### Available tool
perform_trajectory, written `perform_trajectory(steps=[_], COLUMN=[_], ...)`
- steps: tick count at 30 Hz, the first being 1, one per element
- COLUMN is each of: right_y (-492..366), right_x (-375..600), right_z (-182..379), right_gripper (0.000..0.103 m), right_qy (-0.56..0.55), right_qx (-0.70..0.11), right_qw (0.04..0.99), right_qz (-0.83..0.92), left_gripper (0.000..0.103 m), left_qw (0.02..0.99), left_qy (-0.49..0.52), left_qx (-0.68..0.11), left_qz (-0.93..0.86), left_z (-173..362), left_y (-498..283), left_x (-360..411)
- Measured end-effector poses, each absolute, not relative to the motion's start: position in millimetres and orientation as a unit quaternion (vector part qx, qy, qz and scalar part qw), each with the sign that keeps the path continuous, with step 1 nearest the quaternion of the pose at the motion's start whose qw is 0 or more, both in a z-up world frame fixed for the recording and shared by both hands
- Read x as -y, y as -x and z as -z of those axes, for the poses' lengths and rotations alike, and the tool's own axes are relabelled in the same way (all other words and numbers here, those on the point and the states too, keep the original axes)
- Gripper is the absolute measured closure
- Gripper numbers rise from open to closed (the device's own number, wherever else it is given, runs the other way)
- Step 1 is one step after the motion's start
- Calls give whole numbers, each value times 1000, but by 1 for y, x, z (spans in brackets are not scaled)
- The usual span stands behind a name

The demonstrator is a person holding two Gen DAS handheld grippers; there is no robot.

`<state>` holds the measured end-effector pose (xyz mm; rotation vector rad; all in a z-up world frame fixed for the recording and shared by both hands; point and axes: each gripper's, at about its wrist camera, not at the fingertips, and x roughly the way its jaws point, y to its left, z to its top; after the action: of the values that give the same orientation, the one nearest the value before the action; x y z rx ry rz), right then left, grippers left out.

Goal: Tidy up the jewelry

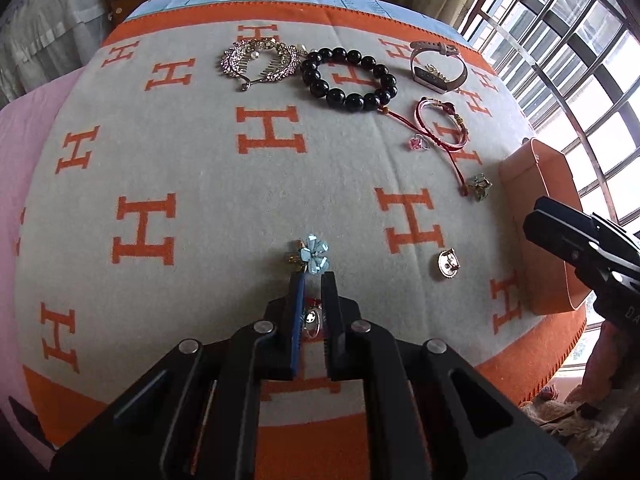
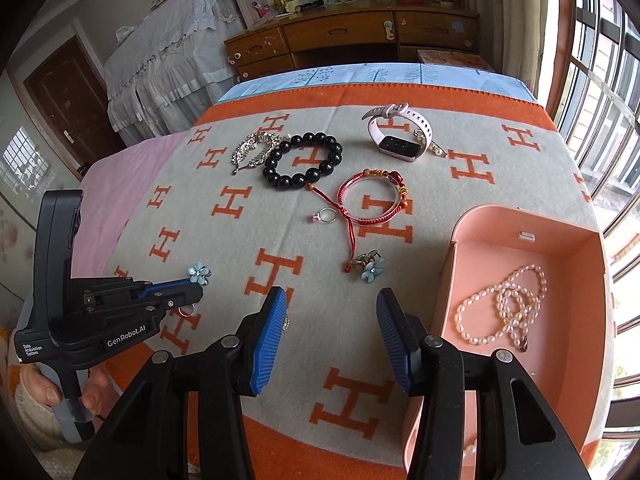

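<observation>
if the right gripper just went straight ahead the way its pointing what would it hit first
Most likely the blue flower earring beside the red cord's knotted end, lying straight ahead of the open right gripper. Before that, only bare blanket. Depth is uncertain.

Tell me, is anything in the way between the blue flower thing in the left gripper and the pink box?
Nothing tall. The left gripper pinches the blue flower clip. Between it and the pink box, only small flat pieces lie on the blanket: a gold clasp and a second flower clip. Lifted, it should pass over them.
</observation>
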<state>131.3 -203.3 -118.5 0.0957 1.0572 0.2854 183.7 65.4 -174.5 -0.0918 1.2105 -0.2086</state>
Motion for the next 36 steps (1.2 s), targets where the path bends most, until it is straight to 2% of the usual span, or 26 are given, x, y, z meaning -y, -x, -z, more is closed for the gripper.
perform_trajectory(steps=[2,4,7,10,19,20,24,26,27,29,31,36], right_y=[-135,-138,-145,-159,-207,-210,-216,-215,-215,-212,-210,-196], right_x=[202,198,188,183,180,178,174,173,173,172,174,188], right_z=[118,116,116,123,151,155,165,167,168,167,163,136], right_gripper=[55,55,55,55,55,58,75,82,83,83,83,83], right_qy=[-38,-16,47,93,164,172,189,195,194,191,181,132], right_qx=[-501,-495,-481,-495,-565,-572,-592,-595,-596,-592,-585,-555], right_qw=[853,857,862,845,770,763,739,735,735,741,750,783], right_qz=[-139,-143,-151,-178,-246,-247,-260,-261,-260,-256,-251,-246], left_gripper=[67,57,57,46,46,46,55,66,70,88,95,98], left_qw=[819,829,833,835,843,842,843,843,842,839,840,846], left_qy=[45,35,28,16,-80,-84,-87,-84,-82,-80,-79,-77], left_qx=[-563,-549,-543,-543,-525,-525,-523,-524,-525,-529,-527,-519], left_qz=[104,101,101,88,89,91,95,95,95,96,100,94], left_z=[172,167,162,161,162,162,160,160,161,163,163,156], left_y=[-184,-182,-184,-187,-186,-186,-189,-191,-191,-192,-190,-187], left_x=[-64,-61,-59,-60,-44,-43,-43,-45,-46,-47,-46,-46])
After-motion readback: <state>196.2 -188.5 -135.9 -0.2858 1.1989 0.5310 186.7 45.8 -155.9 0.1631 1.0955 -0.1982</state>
